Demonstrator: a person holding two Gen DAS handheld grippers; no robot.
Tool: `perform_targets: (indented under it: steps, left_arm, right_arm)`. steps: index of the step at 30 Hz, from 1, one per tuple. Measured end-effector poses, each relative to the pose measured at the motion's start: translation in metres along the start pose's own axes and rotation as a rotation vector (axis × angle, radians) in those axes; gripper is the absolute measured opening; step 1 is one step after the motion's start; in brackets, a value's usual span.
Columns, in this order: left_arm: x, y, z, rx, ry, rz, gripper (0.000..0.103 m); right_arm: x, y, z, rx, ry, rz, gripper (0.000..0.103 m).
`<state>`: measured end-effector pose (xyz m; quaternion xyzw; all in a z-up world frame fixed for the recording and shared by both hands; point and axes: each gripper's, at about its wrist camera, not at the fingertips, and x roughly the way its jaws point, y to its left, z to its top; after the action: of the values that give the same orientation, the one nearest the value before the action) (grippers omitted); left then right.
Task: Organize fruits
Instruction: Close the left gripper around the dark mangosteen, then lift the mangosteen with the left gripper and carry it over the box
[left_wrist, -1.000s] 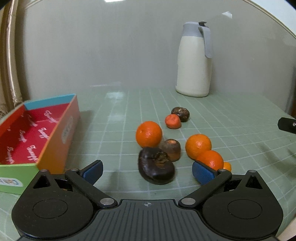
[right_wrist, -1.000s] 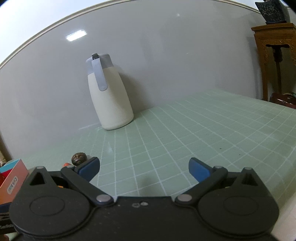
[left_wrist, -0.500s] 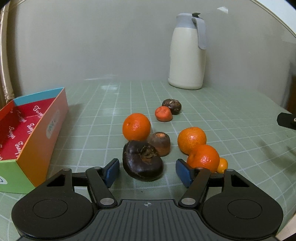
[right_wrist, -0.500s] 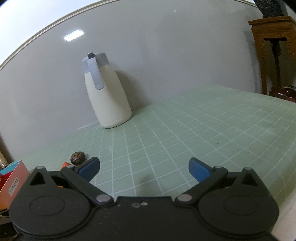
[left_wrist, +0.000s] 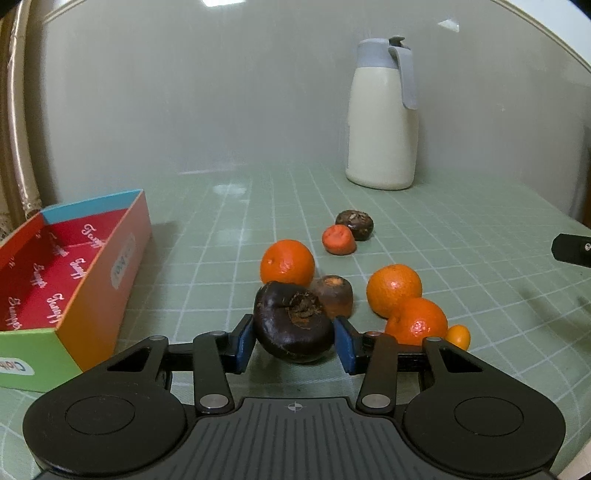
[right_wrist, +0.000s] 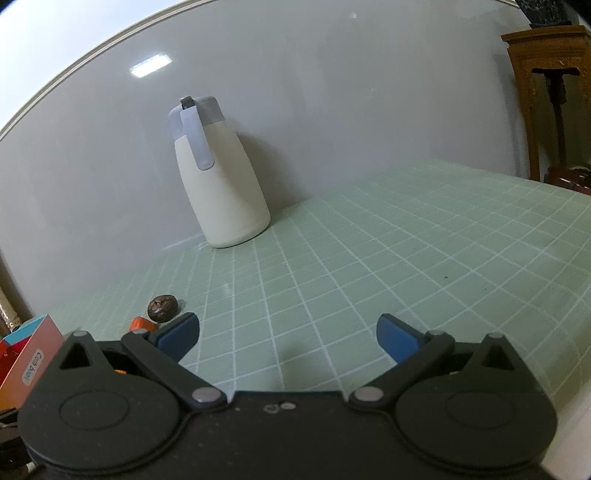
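Our left gripper (left_wrist: 293, 341) has just been closing; its pads now press the dark fruit (left_wrist: 293, 321) on the mat (left_wrist: 461, 236), near the box (left_wrist: 74, 273). It looks soft, so we squeeze its sides gently. Our right gripper (right_wrist: 288, 338) gapes empty.

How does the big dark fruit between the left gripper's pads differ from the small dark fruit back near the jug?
The big dark fruit is near-black and smooth; the small dark fruit is browner and rough-looking. The big one sits between the left gripper pads, whose jaws have just been closing on it; the small one lies free on the table, against a small reddish fruit. The big one is clearly larger. Both are dark, roundish and flattened.
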<state>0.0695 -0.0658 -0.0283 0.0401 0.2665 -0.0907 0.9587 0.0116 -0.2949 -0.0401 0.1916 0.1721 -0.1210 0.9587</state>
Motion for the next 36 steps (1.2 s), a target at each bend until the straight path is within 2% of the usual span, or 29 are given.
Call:
perform_targets:
  steps: [15, 23, 28, 36]
  left_arm:
    - [-0.030, 0.034, 0.010, -0.022, -0.115, 0.108, 0.045]
    - [-0.045, 0.066, 0.014, -0.069, -0.180, 0.221, 0.045]
    - [-0.048, 0.101, 0.015, -0.147, -0.164, 0.283, 0.046]
    - [-0.042, 0.154, 0.012, -0.292, -0.101, 0.327, 0.046]
  right_arm:
    - [0.003, 0.020, -0.004, -0.031, 0.012, 0.033, 0.103]
    - [0.005, 0.040, -0.009, -0.068, 0.019, 0.064, 0.103]
    - [0.009, 0.058, -0.013, -0.085, 0.030, 0.096, 0.103]
    - [0.014, 0.092, -0.024, -0.143, 0.051, 0.162, 0.103]
